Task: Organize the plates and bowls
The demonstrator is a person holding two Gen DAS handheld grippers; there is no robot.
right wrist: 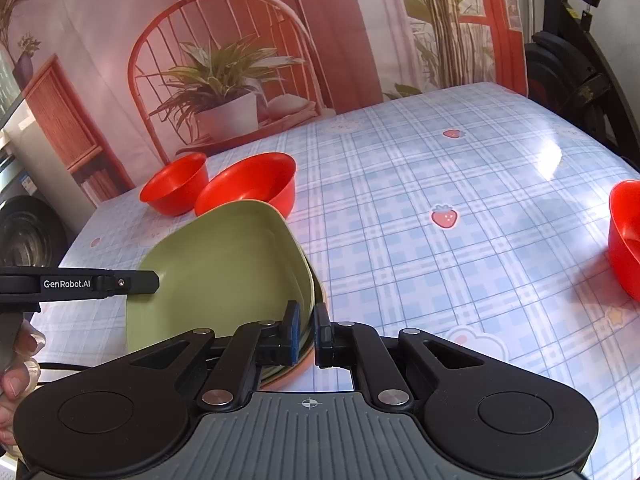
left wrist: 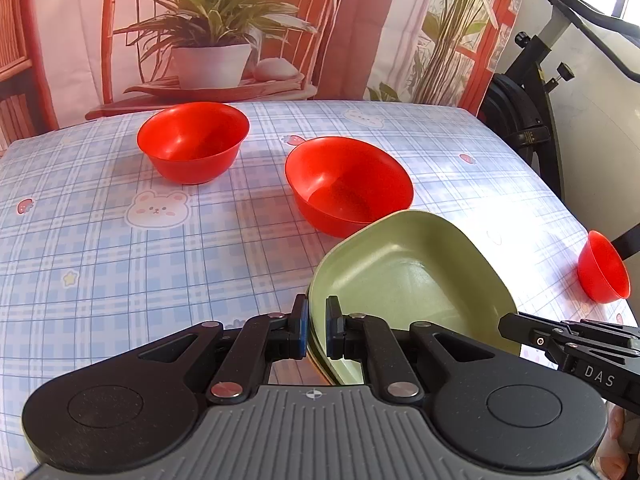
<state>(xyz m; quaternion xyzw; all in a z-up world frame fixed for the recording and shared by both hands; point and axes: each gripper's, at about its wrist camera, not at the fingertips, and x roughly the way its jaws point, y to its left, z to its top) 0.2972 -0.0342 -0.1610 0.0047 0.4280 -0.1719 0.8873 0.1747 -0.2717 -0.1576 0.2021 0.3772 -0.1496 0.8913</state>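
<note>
green plates (left wrist: 412, 276) pinched at opposite rims by both grippers.

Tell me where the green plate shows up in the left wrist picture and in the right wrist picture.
Left wrist view: the green plate sits lower right of centre, its near edge between the left gripper fingers.
Right wrist view: the green plate sits lower left of centre, its edge between the right gripper fingers.
Shared landmark: the red bowl just behind it.
</note>
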